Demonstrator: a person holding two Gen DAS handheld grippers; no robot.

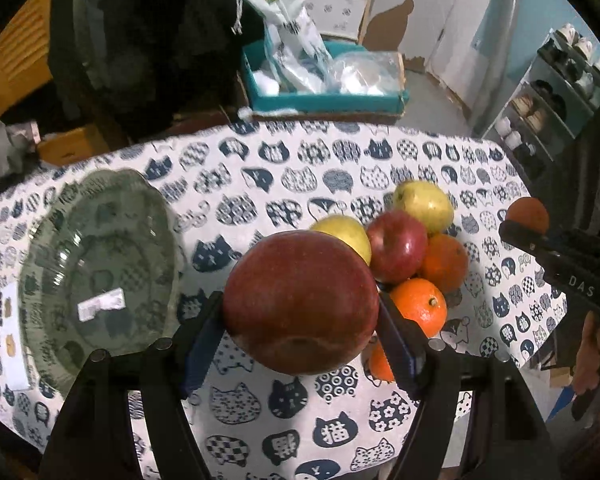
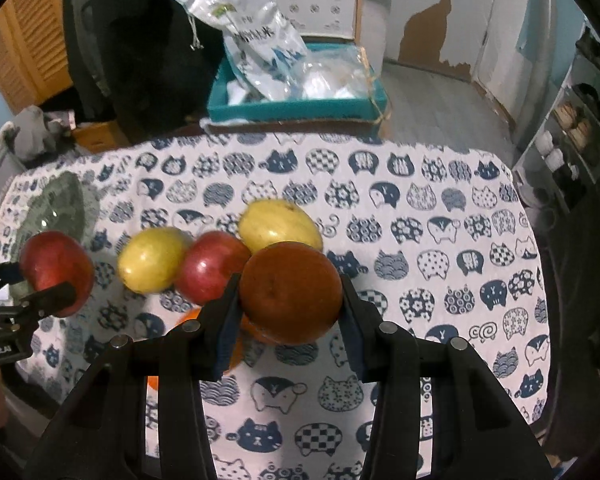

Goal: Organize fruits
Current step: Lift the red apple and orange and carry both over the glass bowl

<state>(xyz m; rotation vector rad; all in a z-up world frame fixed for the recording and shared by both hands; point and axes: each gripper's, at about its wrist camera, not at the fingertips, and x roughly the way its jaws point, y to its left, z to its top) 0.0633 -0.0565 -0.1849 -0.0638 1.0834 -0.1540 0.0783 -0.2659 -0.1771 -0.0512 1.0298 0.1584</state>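
Fruits mid-transfer: my left hand-held gripper (image 1: 300, 320) clamps a big dark-red apple (image 1: 300, 300), my right hand-held gripper (image 2: 290, 308) clamps a round orange (image 2: 291, 292), both above the cat-print worktop (image 1: 260, 400). Next: carry to the clear glass plate (image 1: 96, 272), I'd guess. Left view shows the whole plate; right view only its edge.

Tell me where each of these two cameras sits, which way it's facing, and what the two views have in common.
Left wrist: sits on the left tongs, looking down along them at the red apple they grip, the glass plate and the fruit pile; the right tongs and a hand show at right.
Right wrist: sits on the right tongs, looking down at the orange they grip; the left tongs show at left.
Shared: the cat-print tablecloth, the plate, both held fruits, the pile, the teal box.
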